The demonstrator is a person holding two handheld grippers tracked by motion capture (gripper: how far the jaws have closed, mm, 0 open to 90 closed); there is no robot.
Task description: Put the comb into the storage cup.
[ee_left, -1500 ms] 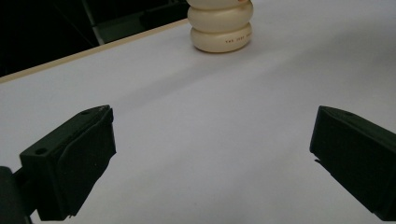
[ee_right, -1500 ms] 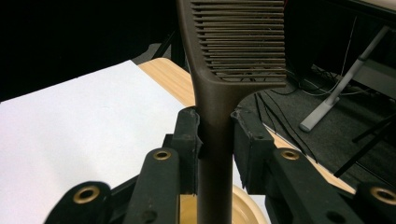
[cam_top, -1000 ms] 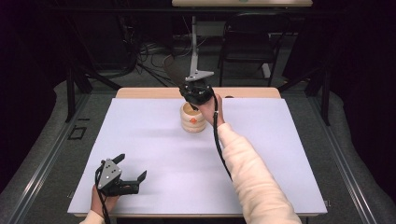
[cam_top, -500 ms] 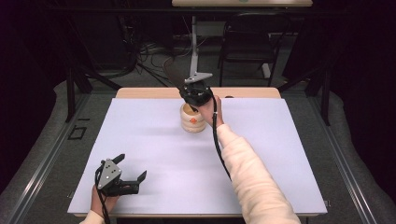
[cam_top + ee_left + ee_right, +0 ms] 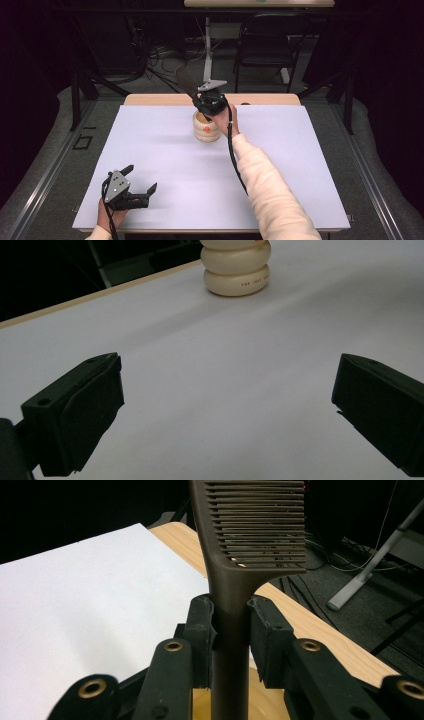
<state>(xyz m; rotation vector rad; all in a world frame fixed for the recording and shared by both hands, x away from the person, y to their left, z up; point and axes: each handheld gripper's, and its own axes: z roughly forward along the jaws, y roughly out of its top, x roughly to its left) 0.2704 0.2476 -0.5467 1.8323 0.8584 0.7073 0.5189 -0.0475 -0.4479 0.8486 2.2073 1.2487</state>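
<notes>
- The right gripper [image 5: 231, 625] is clamped on the handle of a dark comb [image 5: 250, 525], held above the cream ridged holder [image 5: 206, 127] at the table's far edge; teeth point up
- The left gripper [image 5: 134, 181] rests wide open (nothing between its jaws) near the front
- Risk, I judge: the comb could twist in the grip, catch the holder's rim and tip it

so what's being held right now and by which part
The right gripper holds a dark slotted spatula by its handle, just below the head. The left gripper holds nothing.
</notes>
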